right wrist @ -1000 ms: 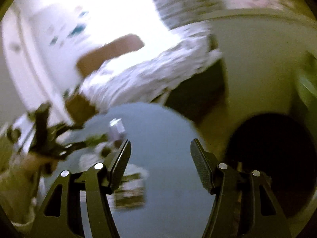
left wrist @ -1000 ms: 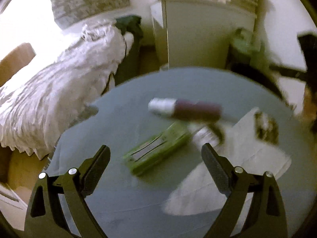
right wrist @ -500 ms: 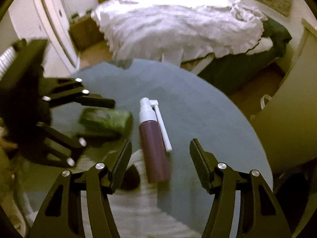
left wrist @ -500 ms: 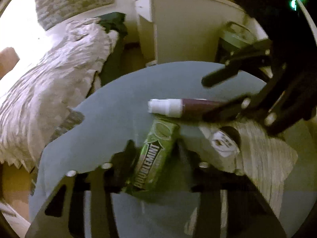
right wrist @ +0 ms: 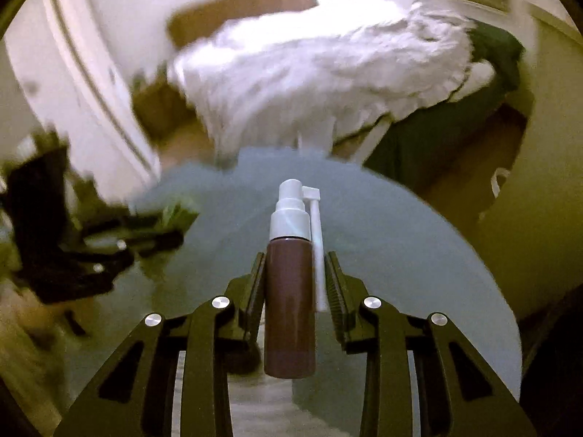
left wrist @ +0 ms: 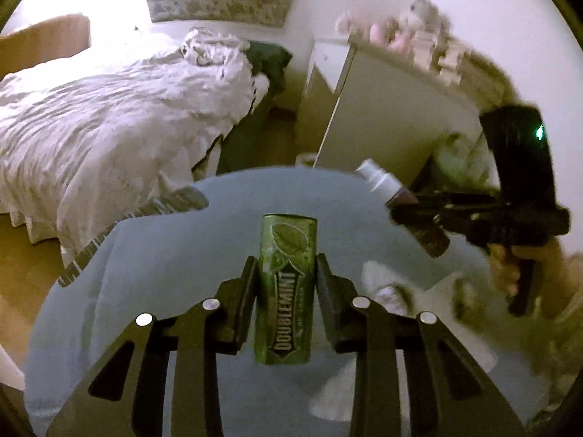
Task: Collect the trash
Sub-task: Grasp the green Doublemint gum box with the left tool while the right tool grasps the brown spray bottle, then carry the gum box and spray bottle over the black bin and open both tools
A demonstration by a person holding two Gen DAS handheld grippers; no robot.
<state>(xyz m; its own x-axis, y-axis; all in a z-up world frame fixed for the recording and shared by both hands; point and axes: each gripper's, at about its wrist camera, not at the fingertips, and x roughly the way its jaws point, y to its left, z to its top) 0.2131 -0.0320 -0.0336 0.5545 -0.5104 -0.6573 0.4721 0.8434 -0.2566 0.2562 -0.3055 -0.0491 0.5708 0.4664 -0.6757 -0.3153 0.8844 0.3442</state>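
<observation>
I am closing my left gripper (left wrist: 286,273) around a flat, rectangular green gum pack (left wrist: 286,291), glossy card printed with a mint leaf and white block lettering; the ribbed black pads are pressing on its long sides, and the pack is pointing away from me over the middle of the round table (left wrist: 182,255), whose top is smooth, matte and grey-blue. I am closing my right gripper (right wrist: 296,280) around a slim cylindrical spray bottle (right wrist: 289,302) of dark brown plastic; its white pump top and thin, folded-down white nozzle tube are reaching toward the table's far edge, and the pads are bearing on the bottle's body and the tube. In the left wrist view, this right gripper is showing blurred near the table's right edge, gripped by a hand (left wrist: 510,266), with the bottle tilted in its fingers. Pale, crumpled paper (left wrist: 393,291) is lying on the table's right part, its details too blurred to read. Beyond the table's far edge, a bed (left wrist: 127,109) is carrying a rumpled, wrinkled white duvet, and a plain cream cabinet (left wrist: 382,120) is standing to its right.
</observation>
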